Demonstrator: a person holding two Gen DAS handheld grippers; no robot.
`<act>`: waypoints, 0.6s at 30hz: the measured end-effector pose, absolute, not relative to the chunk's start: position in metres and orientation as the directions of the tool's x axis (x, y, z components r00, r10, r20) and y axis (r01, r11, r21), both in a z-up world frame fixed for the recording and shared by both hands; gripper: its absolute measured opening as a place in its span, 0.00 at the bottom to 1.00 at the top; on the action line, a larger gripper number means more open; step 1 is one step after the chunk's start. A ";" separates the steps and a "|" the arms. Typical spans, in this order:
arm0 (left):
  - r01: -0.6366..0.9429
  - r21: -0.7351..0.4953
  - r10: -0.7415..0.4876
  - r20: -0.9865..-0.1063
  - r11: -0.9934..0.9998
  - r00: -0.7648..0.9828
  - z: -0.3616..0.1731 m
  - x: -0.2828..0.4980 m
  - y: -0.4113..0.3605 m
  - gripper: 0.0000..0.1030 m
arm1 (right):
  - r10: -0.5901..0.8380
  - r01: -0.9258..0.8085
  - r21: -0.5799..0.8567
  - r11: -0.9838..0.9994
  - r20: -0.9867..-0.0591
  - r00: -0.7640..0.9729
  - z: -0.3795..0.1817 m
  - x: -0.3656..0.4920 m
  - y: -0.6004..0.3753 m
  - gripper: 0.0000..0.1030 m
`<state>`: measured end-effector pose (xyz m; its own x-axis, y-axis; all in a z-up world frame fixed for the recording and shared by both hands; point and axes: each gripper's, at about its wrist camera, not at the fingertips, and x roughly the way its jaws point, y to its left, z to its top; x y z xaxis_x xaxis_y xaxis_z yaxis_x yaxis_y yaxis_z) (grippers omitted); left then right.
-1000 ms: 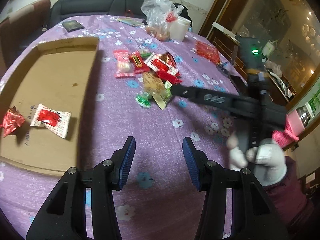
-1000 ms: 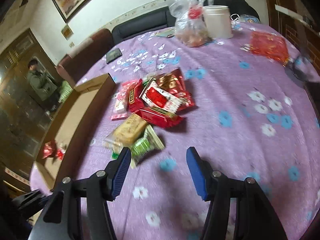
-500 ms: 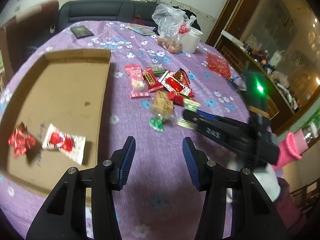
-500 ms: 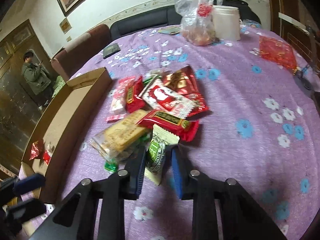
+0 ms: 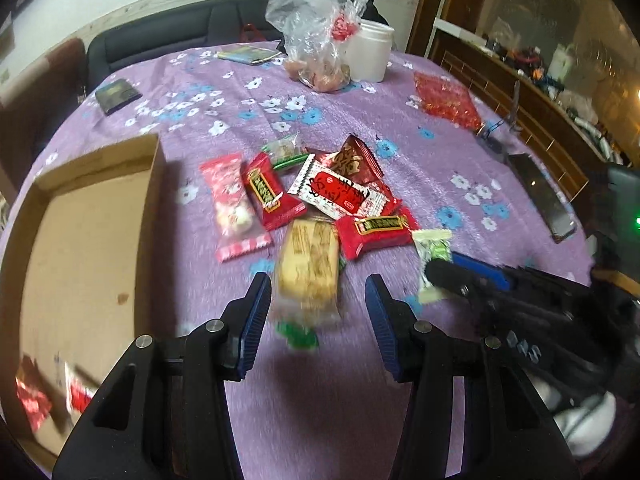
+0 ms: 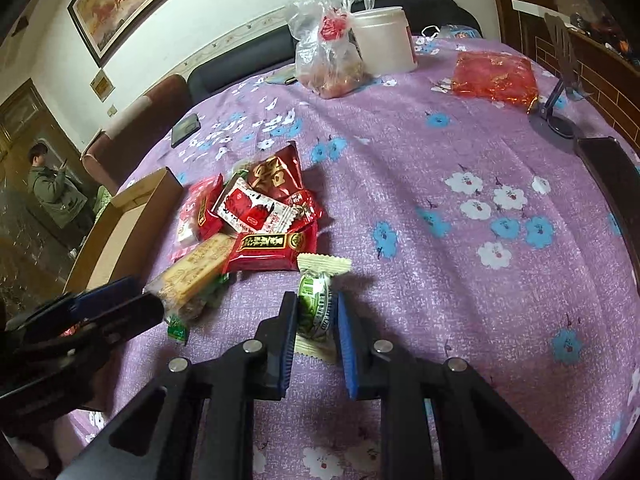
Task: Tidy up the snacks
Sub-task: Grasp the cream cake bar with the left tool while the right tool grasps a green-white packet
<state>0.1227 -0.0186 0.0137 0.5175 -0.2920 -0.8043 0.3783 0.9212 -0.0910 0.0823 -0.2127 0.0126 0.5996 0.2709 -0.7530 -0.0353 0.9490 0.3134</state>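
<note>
A pile of snack packets (image 5: 320, 196) lies on the purple flowered tablecloth. My right gripper (image 6: 316, 320) has its jaws closing on a green and white packet (image 6: 318, 300), and both pads touch its sides. In the left wrist view the same packet (image 5: 432, 256) sticks up from the right gripper (image 5: 460, 280). My left gripper (image 5: 318, 308) is open, its tips on either side of the near end of a tan biscuit packet (image 5: 308, 272) without pressing it. An open cardboard box (image 5: 80, 240) at the left holds two red packets (image 5: 34, 400).
At the far side of the table stand a clear plastic bag (image 5: 316, 40), a white tub (image 5: 370, 54) and a red bag (image 5: 446, 98). A dark phone (image 5: 118, 94) lies far left; another dark device (image 5: 544, 200) and a stand (image 6: 556, 120) are right. A person (image 6: 52, 196) stands by the door.
My left gripper has swung right from over the box to the snack pile. My right gripper's jaws have closed from wide apart onto the green and white packet.
</note>
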 end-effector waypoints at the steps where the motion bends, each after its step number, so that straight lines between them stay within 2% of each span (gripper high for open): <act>1: 0.389 -0.083 -0.291 -0.807 0.918 0.514 0.012 0.126 -0.022 0.47 | 0.270 -0.039 0.309 0.950 -0.755 0.597 0.012 0.082 -0.211 0.22; 10: 0.380 -0.016 -0.216 -0.845 0.925 0.489 -0.013 0.145 -0.038 0.47 | 0.275 -0.040 0.314 0.949 -0.757 0.593 0.011 0.082 -0.211 0.22; 11: 0.375 -0.027 -0.222 -0.844 0.927 0.488 -0.014 0.145 -0.036 0.47 | 0.276 -0.040 0.314 0.948 -0.756 0.593 0.011 0.082 -0.211 0.22; 12: 0.372 -0.059 -0.245 -0.843 0.926 0.478 -0.015 0.146 -0.033 0.41 | 0.276 -0.040 0.315 0.948 -0.756 0.594 0.011 0.082 -0.211 0.22; 14: 0.368 -0.124 -0.300 -0.829 0.921 0.472 -0.013 0.147 -0.026 0.41 | 0.281 -0.043 0.320 0.947 -0.751 0.598 0.012 0.081 -0.211 0.22; 18: 0.369 -0.155 -0.333 -0.805 0.917 0.491 -0.005 0.140 -0.019 0.41 | 0.298 -0.068 0.328 0.942 -0.728 0.618 0.018 0.077 -0.209 0.22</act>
<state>0.1399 -0.0188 -0.0048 0.4906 -0.3334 -0.8051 0.3685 0.9166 -0.1550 0.0767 -0.2087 0.0182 0.6175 0.2981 -0.7279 -0.0682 0.9422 0.3280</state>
